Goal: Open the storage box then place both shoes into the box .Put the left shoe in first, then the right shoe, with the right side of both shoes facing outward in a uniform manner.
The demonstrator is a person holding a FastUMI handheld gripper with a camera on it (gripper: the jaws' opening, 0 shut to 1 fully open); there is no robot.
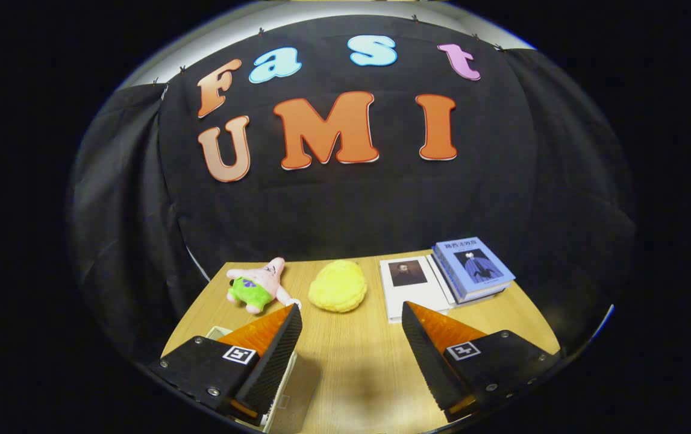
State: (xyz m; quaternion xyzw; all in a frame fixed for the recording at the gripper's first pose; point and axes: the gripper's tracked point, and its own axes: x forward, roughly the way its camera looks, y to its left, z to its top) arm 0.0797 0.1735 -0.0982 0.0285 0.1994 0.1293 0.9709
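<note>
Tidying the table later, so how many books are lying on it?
2. A white book lies just beyond the open gripper, with a blue book touching its far side, beside a yellow plush. The fingers may hide others.

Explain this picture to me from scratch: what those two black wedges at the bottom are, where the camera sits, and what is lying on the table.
The camera rides on a hand-held grasping tool and looks forward along its two fingers. Those are the black ribbed wedges with orange backs. They stand wide apart with only bare table between them, so the tool is open and holds nothing.

Beyond the fingers, on the wooden table, lie a pink and green star-shaped plush toy, a yellow plush lump, a white book and a blue book resting on another. Under the one finger, near the plush toy's side, a pale boxy object peeks out; it may be the storage box, but too little shows to tell.
</note>
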